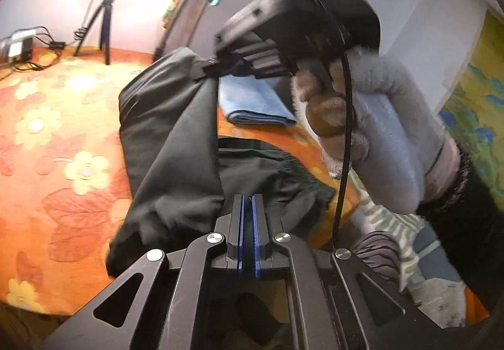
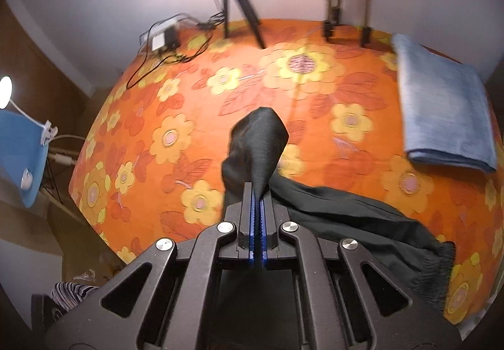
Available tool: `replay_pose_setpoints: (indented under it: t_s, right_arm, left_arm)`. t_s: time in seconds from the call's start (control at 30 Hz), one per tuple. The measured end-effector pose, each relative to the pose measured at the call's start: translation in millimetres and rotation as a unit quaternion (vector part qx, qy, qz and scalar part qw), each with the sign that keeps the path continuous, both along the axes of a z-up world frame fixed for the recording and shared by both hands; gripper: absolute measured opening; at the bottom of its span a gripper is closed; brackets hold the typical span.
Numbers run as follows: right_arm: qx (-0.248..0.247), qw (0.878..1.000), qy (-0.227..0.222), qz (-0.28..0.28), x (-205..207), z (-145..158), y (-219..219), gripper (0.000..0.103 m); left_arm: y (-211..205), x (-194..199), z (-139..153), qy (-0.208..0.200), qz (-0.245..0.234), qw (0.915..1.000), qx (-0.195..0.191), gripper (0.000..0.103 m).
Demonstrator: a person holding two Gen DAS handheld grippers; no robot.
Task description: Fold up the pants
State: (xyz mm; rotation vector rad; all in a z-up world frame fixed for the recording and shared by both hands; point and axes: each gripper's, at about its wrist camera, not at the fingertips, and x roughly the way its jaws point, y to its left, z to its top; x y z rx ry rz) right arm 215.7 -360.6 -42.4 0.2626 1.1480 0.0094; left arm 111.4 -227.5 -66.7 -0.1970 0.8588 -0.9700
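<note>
A: Left wrist view: left gripper (image 1: pixel 248 202) closed on the black pants (image 1: pixel 176 142), which hang above the orange floral sheet (image 1: pixel 56 129). Right gripper (image 1: pixel 217 66) pinches a fold higher up.

B: Right wrist view: right gripper (image 2: pixel 258 189) clamped on pants (image 2: pixel 255 142); rest trails across sheet (image 2: pixel 315 91), blue towel (image 2: pixel 441 104) apart.
</note>
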Motion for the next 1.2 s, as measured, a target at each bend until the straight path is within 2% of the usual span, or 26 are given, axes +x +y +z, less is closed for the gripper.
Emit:
replay_pose_setpoints:
  t_s: [0.07, 0.13, 0.33, 0.43, 0.47, 0.5, 0.63, 0.73, 0.87, 1.03, 1.1, 1.13, 1.17, 1.2]
  right_arm:
    - [0.002, 1.000, -0.003, -0.014, -11, 1, -23, 0.003]
    - [0.011, 0.999, -0.004, -0.035, -25, -1, -56, 0.003]
    - [0.046, 0.995, 0.010, -0.084, -60, -32, -133, 0.003]
    - [0.055, 0.993, 0.026, -0.105, -78, -57, -161, 0.003]
    - [0.059, 0.992, 0.029, -0.110, -82, -63, -166, 0.003]
    - [0.067, 0.990, 0.032, -0.116, -86, -71, -173, 0.003]
    - [0.081, 0.989, 0.034, -0.122, -94, -86, -185, 0.003]
    - [0.082, 0.989, 0.034, -0.116, -93, -89, -186, 0.003]
    - [0.077, 0.991, 0.033, -0.106, -90, -88, -184, 0.003]
    - [0.078, 0.991, 0.033, -0.102, -87, -89, -184, 0.003]
    - [0.078, 0.991, 0.034, -0.102, -87, -90, -184, 0.003]
    - [0.078, 0.991, 0.034, -0.101, -86, -90, -184, 0.003]
    - [0.078, 0.991, 0.035, -0.102, -87, -91, -185, 0.003]
    - [0.078, 0.991, 0.035, -0.102, -87, -91, -185, 0.003]
  left_arm:
    - [5, 0, 3, 0.013, 0.003, 0.9999, -0.009, 0.005]
    - [15, -5, 7, 0.010, 0.009, 0.9999, -0.011, 0.007]
    - [13, -5, 2, -0.016, 0.020, 0.9990, 0.036, 0.013]
    - [-2, 7, -10, -0.009, 0.028, 0.9981, 0.055, 0.037]
    - [-9, 13, -17, -0.002, 0.029, 0.9977, 0.062, 0.049]
    - [-14, 19, -24, 0.011, 0.028, 0.9973, 0.067, 0.054]
    - [-28, 44, -52, 0.074, 0.043, 0.9932, 0.079, 0.054]
    - [-33, 60, -65, 0.108, 0.061, 0.9901, 0.066, 0.055]
    - [-50, 70, -63, 0.101, 0.064, 0.9912, 0.058, 0.055]
    - [-76, 77, -64, 0.085, 0.060, 0.9911, 0.083, 0.055]
    - [-78, 79, -67, 0.091, 0.062, 0.9905, 0.082, 0.054]
    - [-80, 79, -69, 0.093, 0.061, 0.9907, 0.078, 0.053]
    - [-81, 79, -69, 0.088, 0.065, 0.9911, 0.076, 0.043]
    - [-81, 75, -67, 0.078, 0.063, 0.9925, 0.070, 0.021]
